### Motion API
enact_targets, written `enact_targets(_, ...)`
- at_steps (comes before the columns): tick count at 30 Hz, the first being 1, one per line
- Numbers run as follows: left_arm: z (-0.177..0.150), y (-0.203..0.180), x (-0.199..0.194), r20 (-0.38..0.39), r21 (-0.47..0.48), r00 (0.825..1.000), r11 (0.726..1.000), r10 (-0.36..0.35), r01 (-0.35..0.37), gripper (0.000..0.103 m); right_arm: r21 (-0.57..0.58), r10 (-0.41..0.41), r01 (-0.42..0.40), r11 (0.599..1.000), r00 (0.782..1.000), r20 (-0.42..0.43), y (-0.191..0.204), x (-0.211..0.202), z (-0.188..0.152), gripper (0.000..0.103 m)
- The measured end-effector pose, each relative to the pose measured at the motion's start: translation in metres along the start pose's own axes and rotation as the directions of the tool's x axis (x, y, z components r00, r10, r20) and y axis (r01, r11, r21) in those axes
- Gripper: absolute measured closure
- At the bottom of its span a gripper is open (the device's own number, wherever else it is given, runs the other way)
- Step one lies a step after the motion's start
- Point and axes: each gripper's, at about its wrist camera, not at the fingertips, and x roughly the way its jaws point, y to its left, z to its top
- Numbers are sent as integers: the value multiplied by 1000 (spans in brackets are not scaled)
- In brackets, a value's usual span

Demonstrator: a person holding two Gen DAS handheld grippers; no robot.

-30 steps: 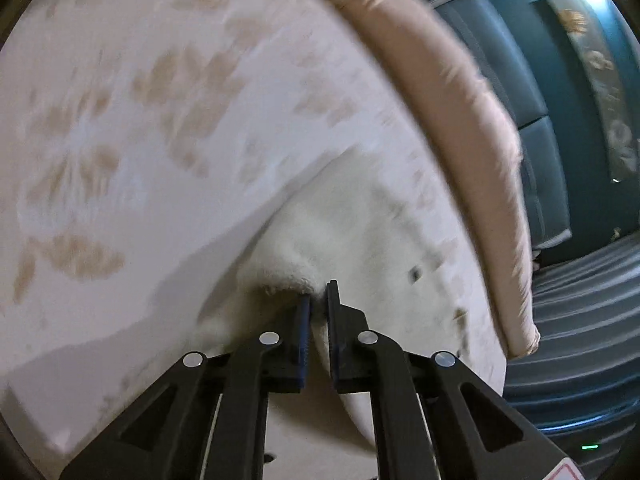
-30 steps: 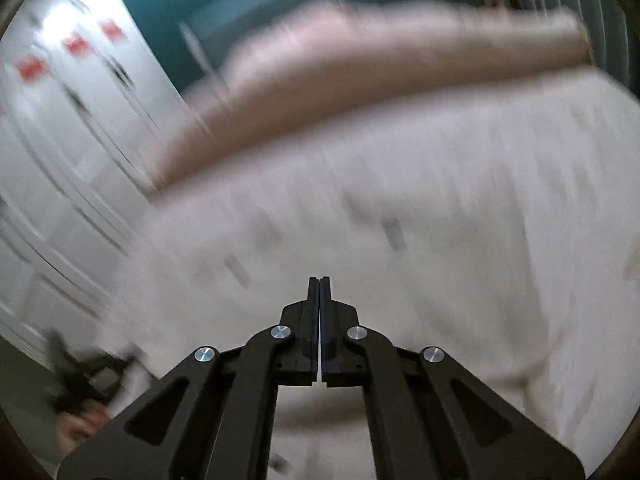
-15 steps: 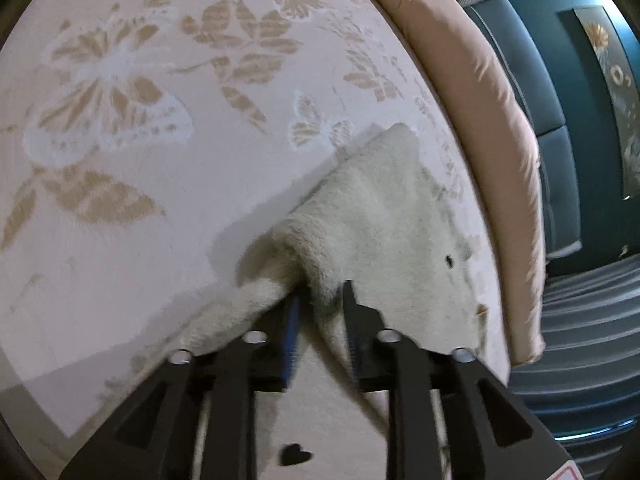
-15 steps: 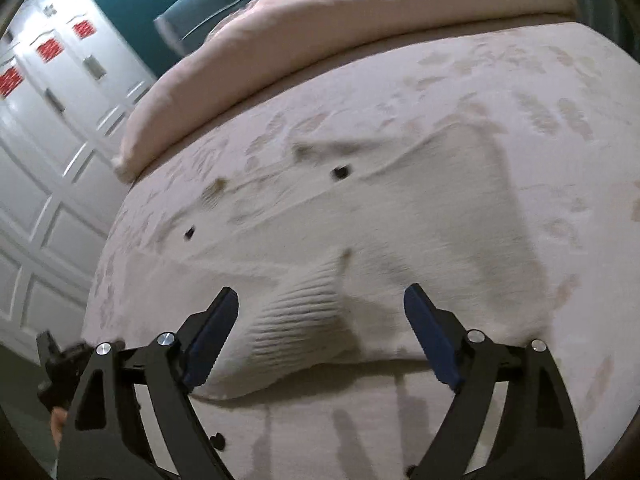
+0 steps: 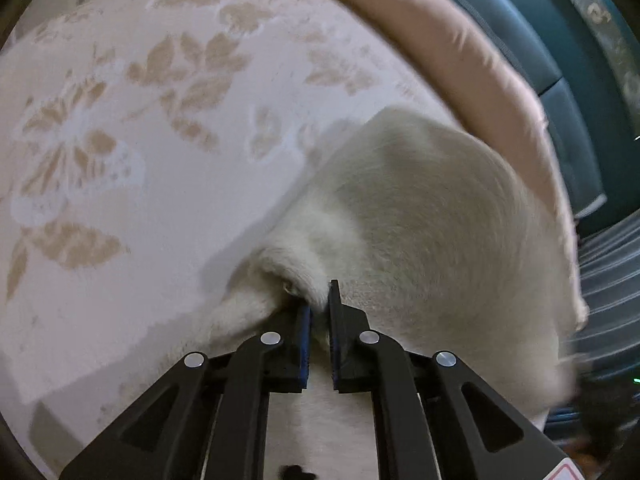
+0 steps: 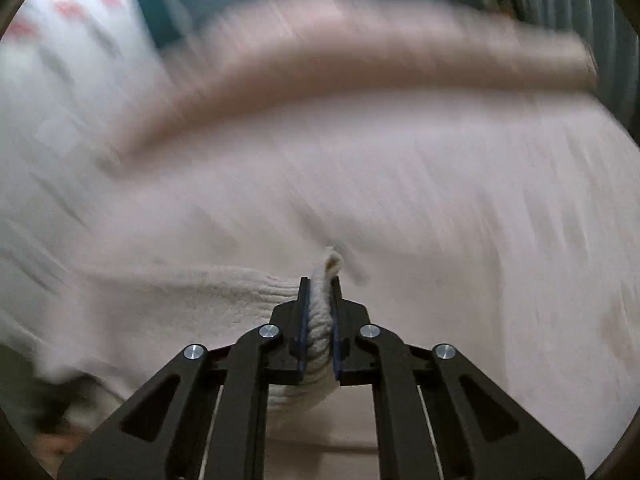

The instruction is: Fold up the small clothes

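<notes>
right tool [image 6: 319,280] closed from wide open onto the ribbed hem [image 6: 320,312] – left tool [image 5: 319,300] remained clamped on the cream garment [image 5: 420,216]; fold lift could begin.

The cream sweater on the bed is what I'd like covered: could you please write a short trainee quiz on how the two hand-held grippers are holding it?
1. True or false: the right hand-held gripper is shut on the ribbed edge of the sweater.
2. Multiple choice: what does the left hand-held gripper pinch? A) the pink pillow B) a fluffy fold of the sweater C) nothing
3. Fill in: the sweater lies on a bedspread patterned with tan ____.

Key: 1 true; 2 B; 3 leaves.
</notes>
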Motion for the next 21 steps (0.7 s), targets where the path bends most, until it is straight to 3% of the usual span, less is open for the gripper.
enact_targets(1,-2,1,1,6,0,1000,1000,1,-1,96,14,-63,64,998,996,-70,-9,21,-7,96)
enact_targets(3,-2,1,-1,10,23,1000,1000,15,-16,96,86,54,-56,995,998,17,-21,5,-12,97)
enact_targets(4,-2,-1,-1,10,37,1000,999,22,-23,96,112,112,-119,987,991,70,-23,-10,-12,96)
enact_targets(5,-2,-2,1,11,55,999,998,31,-31,95,121,185,-205,971,970,160,-25,-29,-13,96)
enact_targets(6,-3,-2,2,13,63,999,997,36,-36,94,111,193,-216,970,963,188,-24,-29,-14,96)
enact_targets(7,-4,-2,3,18,63,999,997,40,-41,93,102,161,-179,979,973,164,-24,-20,-13,95)
enact_targets(8,-4,-1,3,20,61,999,997,43,-44,92,108,112,-117,987,992,51,-29,6,-16,95)
enact_targets(9,-5,-2,4,21,60,999,997,46,-47,92,141,112,-102,985,992,-61,-36,30,-22,95)
enact_targets(10,-4,-2,4,19,59,999,997,48,-49,92,177,161,-150,973,986,-46,-42,31,-29,92)
enact_targets(12,-4,-2,4,12,63,999,997,44,-45,92,218,225,-226,949,974,31,-49,12,-34,76)
enact_targets(13,-4,-1,5,11,67,999,997,40,-40,92,225,259,-265,938,964,55,-52,4,-38,51)
enact_targets(14,-4,-1,4,12,69,999,997,37,-38,92,218,266,-275,936,961,69,-53,0,-40,40)
enact_targets(21,-8,-3,4,34,96,998,994,52,-55,92,162,233,-234,958,972,30,-48,5,-80,40)
